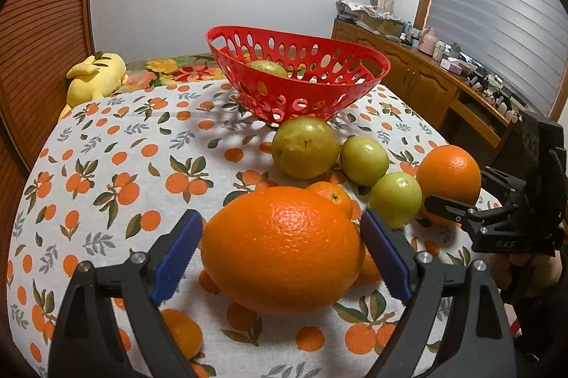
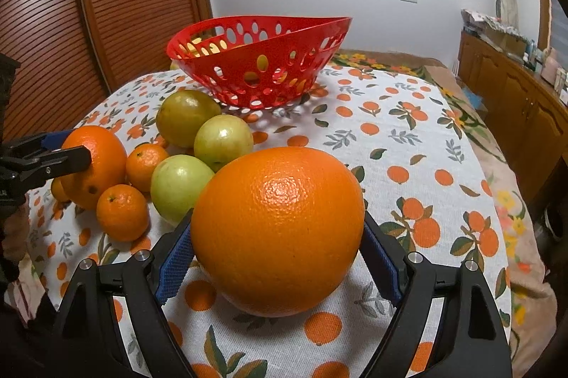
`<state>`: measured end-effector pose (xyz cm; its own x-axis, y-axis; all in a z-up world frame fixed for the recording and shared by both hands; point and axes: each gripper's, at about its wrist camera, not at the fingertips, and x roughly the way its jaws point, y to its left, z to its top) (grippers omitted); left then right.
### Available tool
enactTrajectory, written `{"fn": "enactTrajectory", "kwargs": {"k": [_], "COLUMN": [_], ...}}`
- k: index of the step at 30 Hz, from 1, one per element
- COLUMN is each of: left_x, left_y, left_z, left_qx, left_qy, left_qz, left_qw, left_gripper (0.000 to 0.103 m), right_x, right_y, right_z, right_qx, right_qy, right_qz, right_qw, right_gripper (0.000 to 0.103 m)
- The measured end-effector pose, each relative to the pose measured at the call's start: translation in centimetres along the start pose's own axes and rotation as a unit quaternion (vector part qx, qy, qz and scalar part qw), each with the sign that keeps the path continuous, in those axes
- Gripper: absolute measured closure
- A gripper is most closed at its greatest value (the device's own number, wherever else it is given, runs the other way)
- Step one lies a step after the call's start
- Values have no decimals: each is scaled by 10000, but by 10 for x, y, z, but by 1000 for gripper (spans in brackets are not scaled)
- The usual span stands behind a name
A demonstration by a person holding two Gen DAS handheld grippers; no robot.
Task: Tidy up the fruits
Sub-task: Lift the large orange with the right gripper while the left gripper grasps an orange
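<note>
A large orange (image 1: 282,250) sits on the counter (image 1: 106,136) between the spread pads of my left hand-held gripper (image 1: 282,236), gaps either side. My right hand-held gripper (image 2: 277,250) pinches another orange (image 2: 278,230). Beyond both, behind green fruit (image 1: 304,147), stands the red basket (image 1: 227,33), holding one green fruit (image 1: 268,68).

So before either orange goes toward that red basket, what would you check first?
1. Right gripper jaws pressing the right orange: ok, pads on both sides.
2. Left gripper jaws pressing the left orange: not ok, gaps show.
3. Red basket has room: ok, only one basket fruit seen inside.
4. Right orange off the tablecloth: cannot tell.
5. Low path from left orange to basket: not ok, loose green fruits stand between.
</note>
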<state>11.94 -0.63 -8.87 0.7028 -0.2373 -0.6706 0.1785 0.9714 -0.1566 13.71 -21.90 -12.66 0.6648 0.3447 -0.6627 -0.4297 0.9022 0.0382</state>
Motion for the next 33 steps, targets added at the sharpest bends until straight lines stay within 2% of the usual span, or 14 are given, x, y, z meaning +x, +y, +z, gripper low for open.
{"fn": "enactTrajectory", "kwargs": {"k": [3,6,12,16,21,33], "left_x": [8,11,21,22,21,17], "left_y": [2,1,-2,6,4,6], "left_z": [-2,-4,-8,-8,-8,-5], "left_qx": [-72,-46,114,-68,63,17], "left_qy": [163,167,297,311,279,96], "left_qz": [-75,-46,288,143,130,6], "left_qw": [9998,9998,9991,9994,9995,10000], "left_gripper": [6,4,4,4,5,6], "right_x": [0,0,1,1,1,0], "right_y": [0,0,0,0,0,-1], "right_z": [0,0,0,-1,-1,-1], "right_qx": [4,4,-1,5,14,34], "right_qy": [-4,-3,-9,-13,-14,-20], "right_qz": [3,2,-6,-3,1,10], "right_qw": [10000,10000,10000,10000,10000,10000], "right_gripper": [16,16,16,16,16,16]}}
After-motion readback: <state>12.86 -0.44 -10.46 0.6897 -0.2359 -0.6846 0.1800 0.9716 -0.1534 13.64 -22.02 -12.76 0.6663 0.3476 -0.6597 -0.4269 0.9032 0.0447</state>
